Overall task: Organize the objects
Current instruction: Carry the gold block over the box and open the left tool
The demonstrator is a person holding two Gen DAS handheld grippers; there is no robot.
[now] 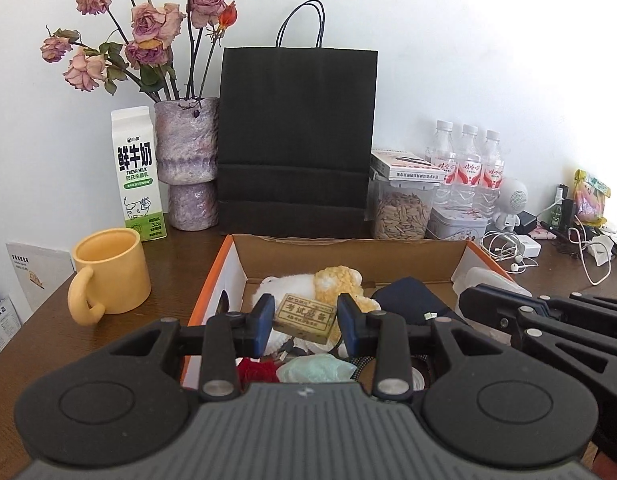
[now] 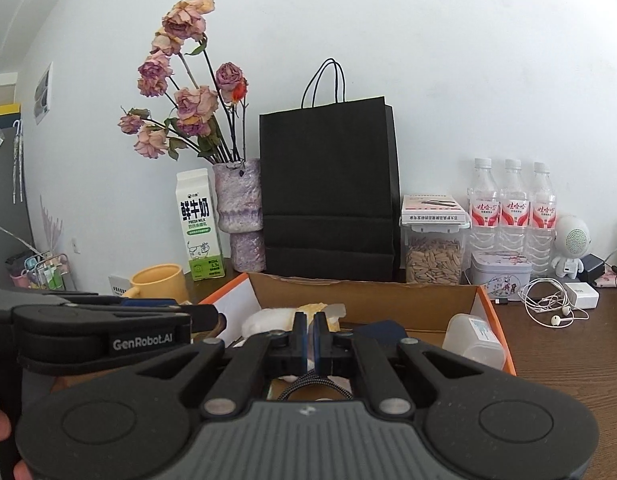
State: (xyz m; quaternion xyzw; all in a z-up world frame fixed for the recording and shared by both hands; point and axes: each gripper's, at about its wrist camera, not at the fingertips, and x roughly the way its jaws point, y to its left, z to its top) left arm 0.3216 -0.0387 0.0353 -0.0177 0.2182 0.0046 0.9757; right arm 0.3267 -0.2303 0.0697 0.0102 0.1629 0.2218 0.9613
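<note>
My left gripper is shut on a small olive-green block with printed characters, held above an open cardboard box with orange sides. Inside the box lie a white fluffy item, a yellow knitted piece, a dark blue cloth, something red and a mint-green item. My right gripper is shut with nothing between its pads, over the same box. A clear plastic container leans at the box's right side. A braided cable shows under the right fingers.
Behind the box stand a black paper bag, a vase of dried roses, a milk carton, a jar of seeds, a tin and three water bottles. A yellow mug sits left; earphones and chargers lie right.
</note>
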